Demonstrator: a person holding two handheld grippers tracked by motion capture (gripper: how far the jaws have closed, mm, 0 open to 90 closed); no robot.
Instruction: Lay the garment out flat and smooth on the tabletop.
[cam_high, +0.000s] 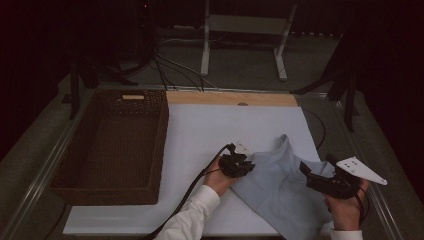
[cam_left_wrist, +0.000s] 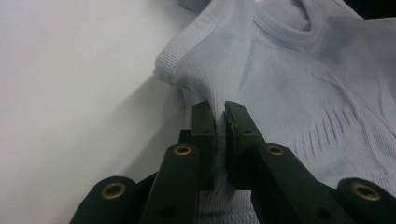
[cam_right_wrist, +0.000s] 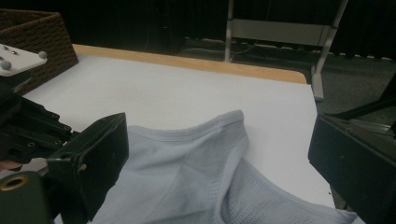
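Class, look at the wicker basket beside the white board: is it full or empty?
Empty. The high view shows the wicker basket with a bare woven floor; the light blue garment lies outside it on the white board.

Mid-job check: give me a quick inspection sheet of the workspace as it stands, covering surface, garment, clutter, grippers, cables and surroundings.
Surface: white tabletop with a wooden strip along the far edge.
Job's things: pale blue knit garment lying rumpled at the near right of the table, one fold pinched up.
Clutter: dark wicker basket on the left; nothing seen inside it.
Grippers: left gripper shut on a fold of the garment near its ribbed edge; right gripper open, jaws wide apart, over the garment's right side.
Cables: a black cable trails from the left gripper toward the near edge; more cables on the floor beyond the table.
Surroundings: dark room, a white metal frame on the floor behind.
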